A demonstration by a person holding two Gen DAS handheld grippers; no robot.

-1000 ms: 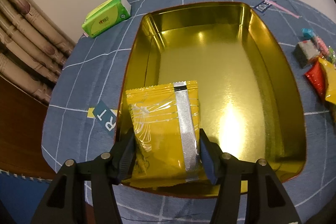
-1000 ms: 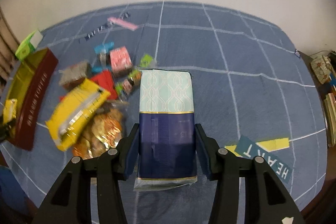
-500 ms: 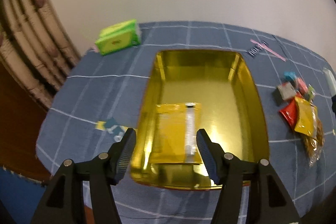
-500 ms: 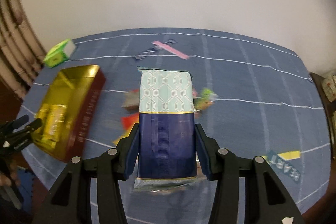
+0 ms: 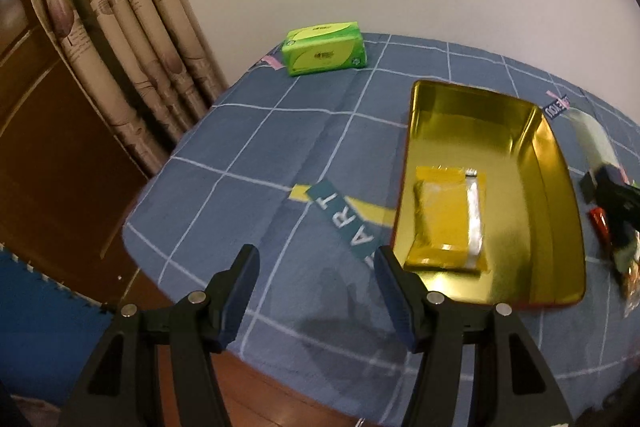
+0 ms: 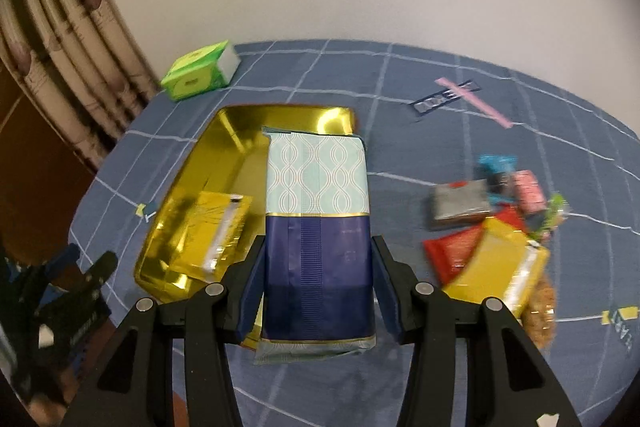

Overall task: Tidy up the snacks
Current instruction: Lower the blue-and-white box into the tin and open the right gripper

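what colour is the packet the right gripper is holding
Navy blue lower half, pale mint top with a white wavy pattern, thin gold trim: the packet shows best in the right wrist view.

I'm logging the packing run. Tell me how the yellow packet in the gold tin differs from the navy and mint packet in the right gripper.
The yellow packet lies flat in the gold tin, untouched; the navy and mint packet is clamped in the right gripper above the tin. The yellow one is a single colour with a silver strip; the other is two-toned, mint pattern over navy. The navy one looks longer. Both are sealed, flat packets.
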